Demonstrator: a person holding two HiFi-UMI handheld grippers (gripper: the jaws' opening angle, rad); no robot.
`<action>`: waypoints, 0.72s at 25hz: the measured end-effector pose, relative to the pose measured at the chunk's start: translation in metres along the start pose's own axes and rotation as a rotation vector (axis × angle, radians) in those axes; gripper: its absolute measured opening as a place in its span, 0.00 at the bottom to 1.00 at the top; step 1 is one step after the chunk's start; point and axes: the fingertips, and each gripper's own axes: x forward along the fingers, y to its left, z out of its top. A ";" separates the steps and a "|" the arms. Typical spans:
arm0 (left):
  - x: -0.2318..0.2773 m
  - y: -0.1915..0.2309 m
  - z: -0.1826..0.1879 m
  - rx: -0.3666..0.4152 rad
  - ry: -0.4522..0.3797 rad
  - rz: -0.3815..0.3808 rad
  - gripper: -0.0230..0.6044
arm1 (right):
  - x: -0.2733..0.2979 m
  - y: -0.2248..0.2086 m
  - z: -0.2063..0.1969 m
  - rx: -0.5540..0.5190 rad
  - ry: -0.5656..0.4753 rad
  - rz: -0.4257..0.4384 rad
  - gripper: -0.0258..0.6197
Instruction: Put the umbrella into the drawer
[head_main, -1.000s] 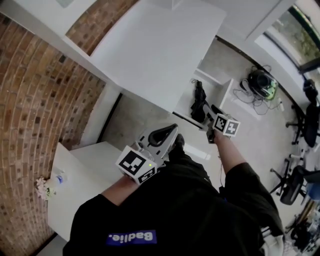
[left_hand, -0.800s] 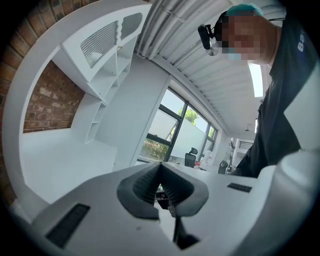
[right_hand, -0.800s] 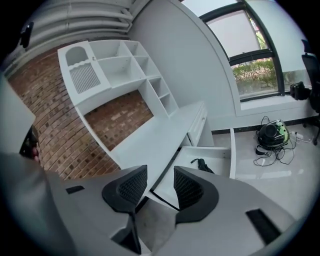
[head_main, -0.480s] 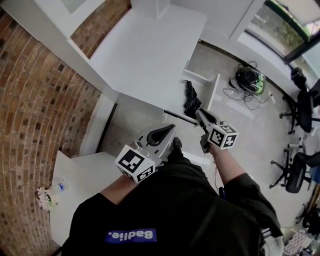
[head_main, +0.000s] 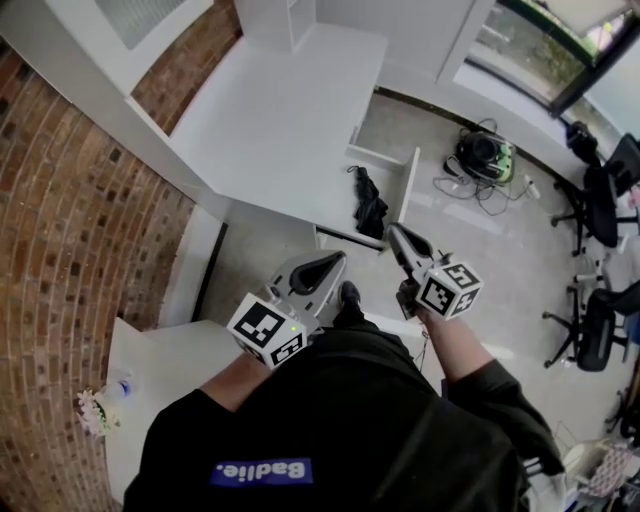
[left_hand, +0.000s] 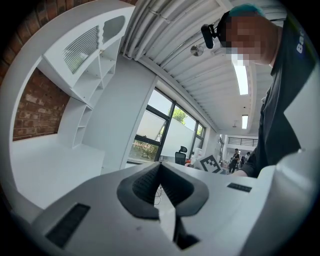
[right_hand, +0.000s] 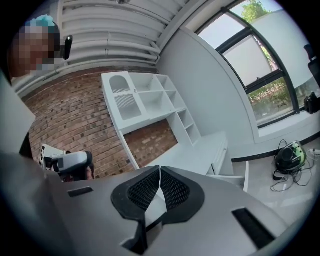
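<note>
The black umbrella (head_main: 370, 205) lies inside the open drawer (head_main: 409, 186) at eleven o'clock of the right tool (right_hand: 160, 171), whose jaws, like those of the left tool (left_hand: 159, 167), are pressed together on nothing, likely because the placing is done.

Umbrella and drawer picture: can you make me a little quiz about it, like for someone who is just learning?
1. True or false: the black umbrella lies inside the open drawer.
2. Pick one. What is the right claw holding? A: the umbrella. B: nothing, its jaws are shut on empty air. C: a book.
3. Fill in the gap: the wall beside the white desk is made of red ____.
Key: 1 true; 2 B; 3 brick.
</note>
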 end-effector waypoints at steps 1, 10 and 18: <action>0.001 -0.002 0.000 0.000 0.001 -0.003 0.04 | -0.004 0.005 0.006 -0.011 -0.009 0.013 0.09; 0.012 -0.010 -0.002 -0.006 -0.002 -0.021 0.04 | -0.026 0.041 0.039 -0.107 -0.059 0.091 0.09; 0.013 -0.012 -0.001 -0.002 -0.001 -0.023 0.04 | -0.028 0.050 0.045 -0.118 -0.073 0.112 0.09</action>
